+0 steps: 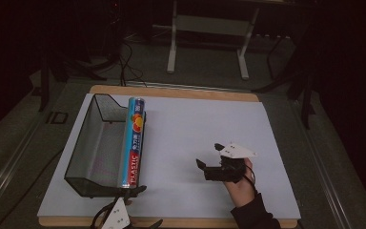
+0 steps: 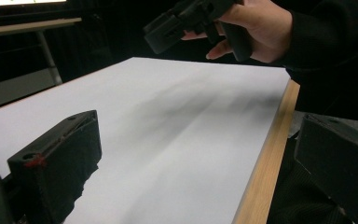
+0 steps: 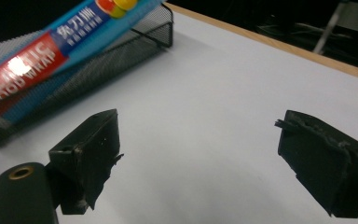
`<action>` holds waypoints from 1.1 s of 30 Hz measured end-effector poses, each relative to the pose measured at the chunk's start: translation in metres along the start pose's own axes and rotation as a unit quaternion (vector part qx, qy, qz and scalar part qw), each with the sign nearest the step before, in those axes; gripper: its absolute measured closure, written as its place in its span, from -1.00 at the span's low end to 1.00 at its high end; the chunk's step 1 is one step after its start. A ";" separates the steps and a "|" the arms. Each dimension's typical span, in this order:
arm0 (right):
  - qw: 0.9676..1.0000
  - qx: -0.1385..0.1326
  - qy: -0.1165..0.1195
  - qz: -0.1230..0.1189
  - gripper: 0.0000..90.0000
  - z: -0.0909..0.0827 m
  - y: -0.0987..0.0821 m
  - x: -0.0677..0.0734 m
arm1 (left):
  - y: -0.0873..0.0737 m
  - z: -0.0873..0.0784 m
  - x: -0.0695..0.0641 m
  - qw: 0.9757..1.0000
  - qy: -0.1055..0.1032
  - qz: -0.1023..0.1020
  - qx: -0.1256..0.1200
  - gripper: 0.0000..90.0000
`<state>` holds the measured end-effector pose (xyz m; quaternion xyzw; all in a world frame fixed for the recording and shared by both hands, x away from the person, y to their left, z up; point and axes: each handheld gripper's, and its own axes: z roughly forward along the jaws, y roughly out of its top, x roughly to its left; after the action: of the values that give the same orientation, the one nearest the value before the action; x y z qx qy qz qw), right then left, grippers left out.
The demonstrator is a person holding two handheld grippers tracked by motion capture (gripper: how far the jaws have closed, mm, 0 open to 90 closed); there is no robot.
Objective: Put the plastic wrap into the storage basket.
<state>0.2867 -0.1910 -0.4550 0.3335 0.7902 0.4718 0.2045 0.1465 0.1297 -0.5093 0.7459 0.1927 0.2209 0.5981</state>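
A long blue and red plastic wrap box (image 1: 135, 143) lies along the right rim of a black mesh basket (image 1: 93, 143) at the left of the white board (image 1: 195, 119). A hand holds my right gripper (image 1: 208, 155) just above the board, right of the basket, pointing toward it. Its jaws stand open with nothing between them (image 3: 205, 154), and the box (image 3: 51, 42) and basket (image 3: 130, 44) lie ahead. My left gripper (image 1: 150, 205) rests at the front edge near the basket's corner, open and empty (image 2: 200, 158). It looks across the board at the right gripper's body (image 2: 186, 21).
The board sits on a wooden tabletop (image 1: 171, 90) whose edge shows at the front (image 2: 265, 158). Beyond the table stand a white metal frame (image 1: 209, 33) and cables on a dark floor. Bare white surface spans the middle and right of the board.
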 end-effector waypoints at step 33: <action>0.997 0.014 -0.068 0.037 -0.72 -0.050 -0.078 -0.030 | 0.000 0.002 -0.002 1.000 0.000 0.002 0.003 -0.98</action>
<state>0.2494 -0.2691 -0.5003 0.3967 0.7682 0.4442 0.2349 0.1463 0.1267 -0.5097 0.7481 0.1921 0.2219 0.5951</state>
